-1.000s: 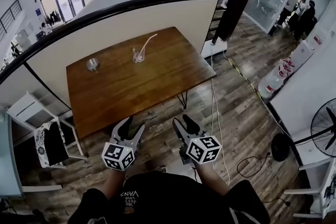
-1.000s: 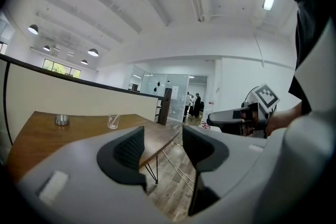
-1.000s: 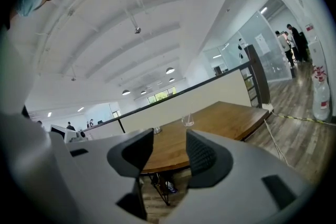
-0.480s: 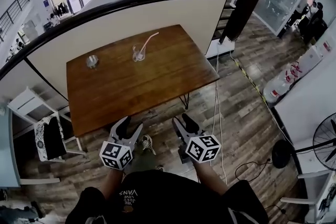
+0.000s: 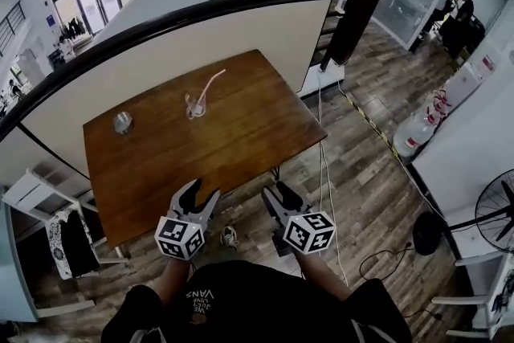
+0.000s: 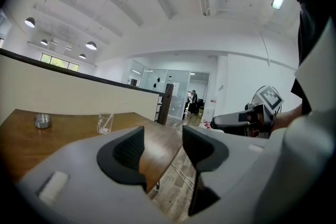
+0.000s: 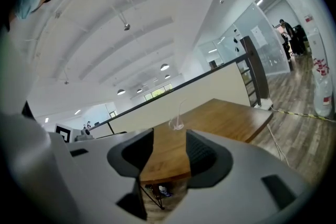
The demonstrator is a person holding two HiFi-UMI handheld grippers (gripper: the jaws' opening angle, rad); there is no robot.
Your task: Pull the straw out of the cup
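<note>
Head view: the glass cup (image 5: 193, 106) stands toward the far side of the wooden table (image 5: 233, 144), well away from both grippers. The pale straw (image 5: 211, 83) leans out of it up and to the right. A small metal container (image 5: 122, 122) sits to its left. The left gripper (image 5: 198, 199) and right gripper (image 5: 279, 200) hover at the near table edge, both spread and empty. The upside-down print on the black shirt (image 5: 241, 301) seems to read "VANS"; the smaller lines are illegible.

Left gripper view: jaws apart with nothing between them.

Right gripper view: jaws apart, lined up on the distant cup. I'd steady the glass with the left gripper, pinch the straw's upper part, and draw along its lean
</note>
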